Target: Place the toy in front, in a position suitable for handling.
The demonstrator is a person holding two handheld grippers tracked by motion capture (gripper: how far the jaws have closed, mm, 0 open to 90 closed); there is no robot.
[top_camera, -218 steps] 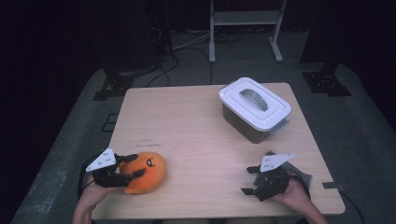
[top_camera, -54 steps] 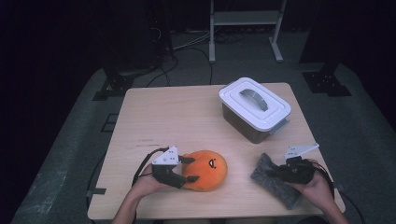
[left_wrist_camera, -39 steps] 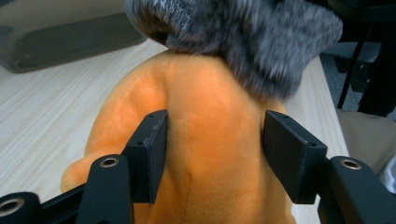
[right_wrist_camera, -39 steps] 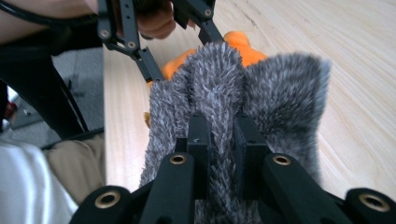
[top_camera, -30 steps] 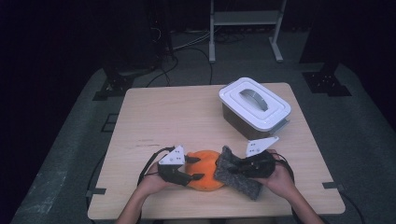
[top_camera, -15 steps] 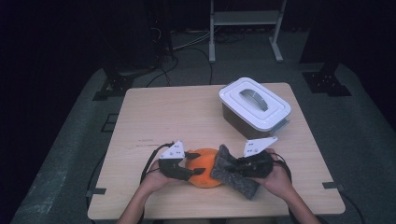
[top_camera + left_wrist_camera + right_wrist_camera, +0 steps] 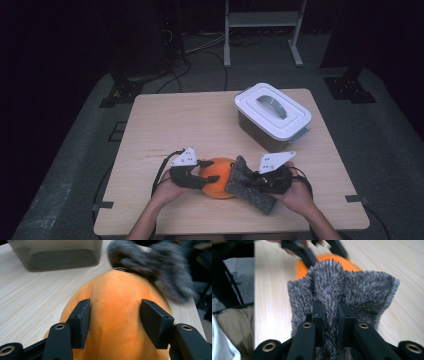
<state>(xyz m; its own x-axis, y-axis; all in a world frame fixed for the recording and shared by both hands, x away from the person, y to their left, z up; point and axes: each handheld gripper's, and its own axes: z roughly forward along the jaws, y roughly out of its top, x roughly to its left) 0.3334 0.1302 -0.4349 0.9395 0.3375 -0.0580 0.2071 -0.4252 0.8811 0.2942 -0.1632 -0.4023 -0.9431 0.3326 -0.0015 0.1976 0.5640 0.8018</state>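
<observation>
Near the front edge of the worktop [image 7: 165,125], an orange plush toy [image 7: 217,175] is sitting between the two hands. The left claw [image 7: 202,175] is gripping it from the left side — in the left gripper view its two black pads are pressing into the soft orange fabric [image 7: 115,315], one on each flank, with the plush bulging between them.

The right claw [image 7: 250,182] is holding a grey fuzzy cloth [image 7: 247,184]. In the right gripper view the jaws are pinching together on a raised fold of the grey pile [image 7: 332,305], and the rest of the cloth is spreading out to either side of that fold. The far end of the cloth is lying against the right side of the orange plush toy, touching it — from the left gripper view the grey fabric [image 7: 155,267] is showing blurred just over the top of the toy.

Further back on the right half of the worktop, well apart from both hands, a translucent grey storage box [image 7: 260,125] is standing with its white lid [image 7: 272,107] on; the lid is carrying a grey handle [image 7: 272,103].
</observation>
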